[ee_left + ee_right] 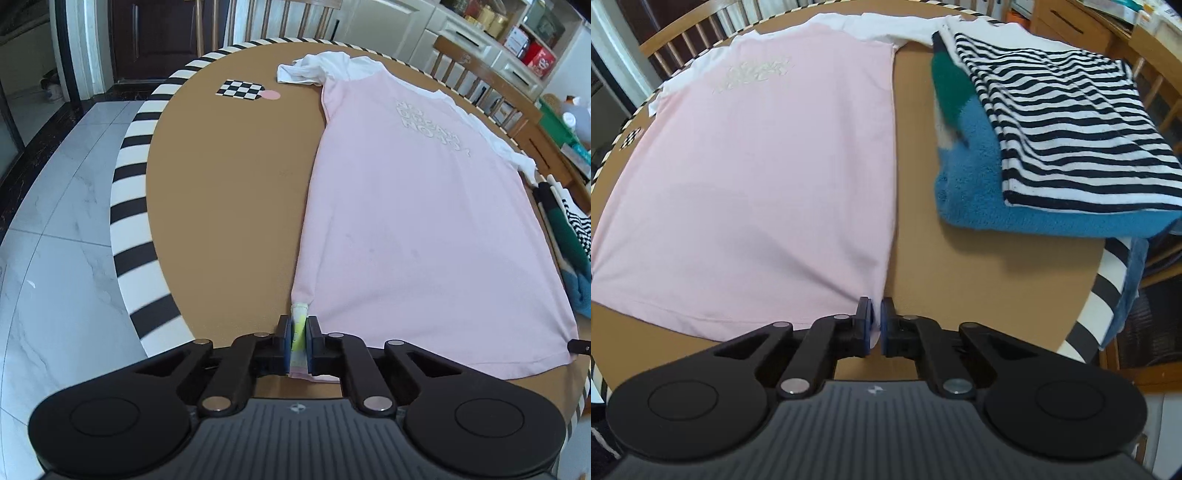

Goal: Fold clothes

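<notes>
A pink T-shirt (424, 206) with white sleeves and a pale chest print lies flat, front up, on the round brown table (229, 192). My left gripper (299, 325) is shut on the shirt's near left hem corner, where a small white and yellow label shows between the pads. In the right wrist view the same pink T-shirt (757, 166) spreads to the left, and my right gripper (875, 314) is shut on its near right hem corner. Both corners rest low at the table's near edge.
A folded stack sits right of the shirt: a black-and-white striped top (1063, 122) on a blue and green knit (971, 177). A checkerboard marker (240, 89) lies at the far left. Wooden chairs (491, 85) ring the table's striped rim (129, 206); blue cloth (1126, 291) hangs off the right edge.
</notes>
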`<state>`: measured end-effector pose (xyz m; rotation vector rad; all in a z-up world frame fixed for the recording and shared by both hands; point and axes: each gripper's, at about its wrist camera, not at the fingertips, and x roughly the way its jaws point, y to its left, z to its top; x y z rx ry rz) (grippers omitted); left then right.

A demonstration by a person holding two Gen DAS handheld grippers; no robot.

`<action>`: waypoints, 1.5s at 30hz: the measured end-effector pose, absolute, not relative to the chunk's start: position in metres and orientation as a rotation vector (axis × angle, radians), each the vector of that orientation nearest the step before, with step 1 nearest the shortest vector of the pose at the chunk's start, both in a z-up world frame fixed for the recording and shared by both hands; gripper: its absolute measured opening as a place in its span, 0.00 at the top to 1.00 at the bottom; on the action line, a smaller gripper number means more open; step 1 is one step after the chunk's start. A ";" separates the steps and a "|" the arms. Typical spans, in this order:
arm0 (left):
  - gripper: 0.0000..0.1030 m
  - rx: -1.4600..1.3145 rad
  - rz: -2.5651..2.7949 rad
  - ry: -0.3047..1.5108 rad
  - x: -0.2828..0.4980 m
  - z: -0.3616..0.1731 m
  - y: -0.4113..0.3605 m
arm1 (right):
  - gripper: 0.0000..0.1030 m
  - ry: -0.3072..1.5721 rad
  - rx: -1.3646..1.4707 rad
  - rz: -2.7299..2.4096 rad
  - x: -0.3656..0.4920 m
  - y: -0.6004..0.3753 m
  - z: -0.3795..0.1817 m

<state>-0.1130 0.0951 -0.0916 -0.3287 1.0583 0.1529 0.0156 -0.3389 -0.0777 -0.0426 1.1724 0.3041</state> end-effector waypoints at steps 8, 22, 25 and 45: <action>0.87 -0.305 0.140 1.110 -0.126 -0.089 0.097 | 0.93 1.230 -0.030 0.302 0.004 -0.345 -0.084; 0.45 -0.270 0.215 0.812 -0.009 -0.006 0.192 | 0.70 0.887 0.061 0.254 0.118 -0.352 0.020; 0.45 -0.244 0.169 0.781 0.060 -0.003 0.211 | 0.69 0.792 0.040 0.213 0.184 -0.340 0.033; 0.63 0.069 -0.248 0.977 0.252 -0.089 0.201 | 0.67 0.926 -0.026 0.014 0.399 -0.278 -0.056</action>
